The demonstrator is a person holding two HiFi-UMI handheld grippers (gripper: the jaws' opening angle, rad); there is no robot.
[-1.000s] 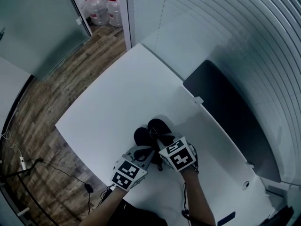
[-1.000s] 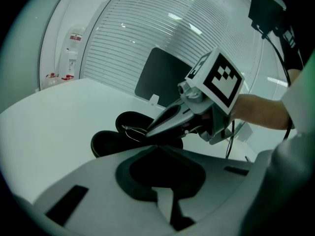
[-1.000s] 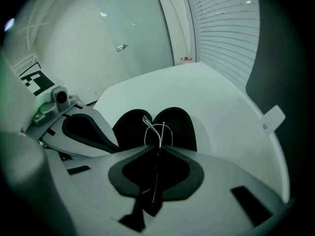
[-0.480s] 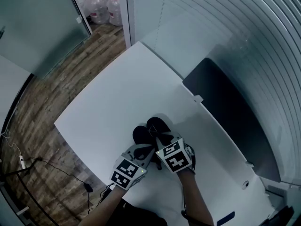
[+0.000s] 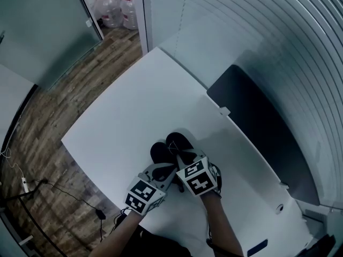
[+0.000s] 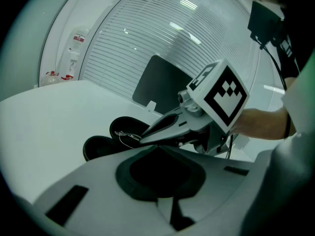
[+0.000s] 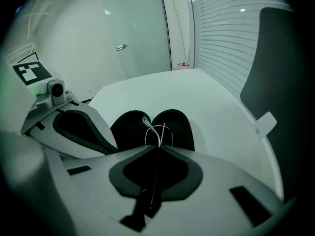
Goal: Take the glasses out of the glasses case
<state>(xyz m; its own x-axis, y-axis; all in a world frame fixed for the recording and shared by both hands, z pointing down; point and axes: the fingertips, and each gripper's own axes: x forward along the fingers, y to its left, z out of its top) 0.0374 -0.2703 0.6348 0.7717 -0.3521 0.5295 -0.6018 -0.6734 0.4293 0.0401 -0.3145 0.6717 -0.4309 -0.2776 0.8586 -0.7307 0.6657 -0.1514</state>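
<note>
- Dim, cool teal light; the white table (image 5: 123,116) was brightest, the glasses case (image 5: 179,141) a featureless black shape
- Glare streaked the blinds (image 6: 147,48)
- Both gripper views bent strongly, with black corners

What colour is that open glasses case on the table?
Black. The glasses case shows best in the right gripper view.

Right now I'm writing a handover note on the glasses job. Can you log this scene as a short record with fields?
table: white, bears the case
glasses case: black, open, both halves facing up
glasses: thin wire frame, above the open case
right gripper: jaws have just been closing, tips nipped on the glasses' wire
left gripper: jaws together, nothing seen between them, next to the case
stage: glasses gripped, apparently not yet lifted clear
</note>
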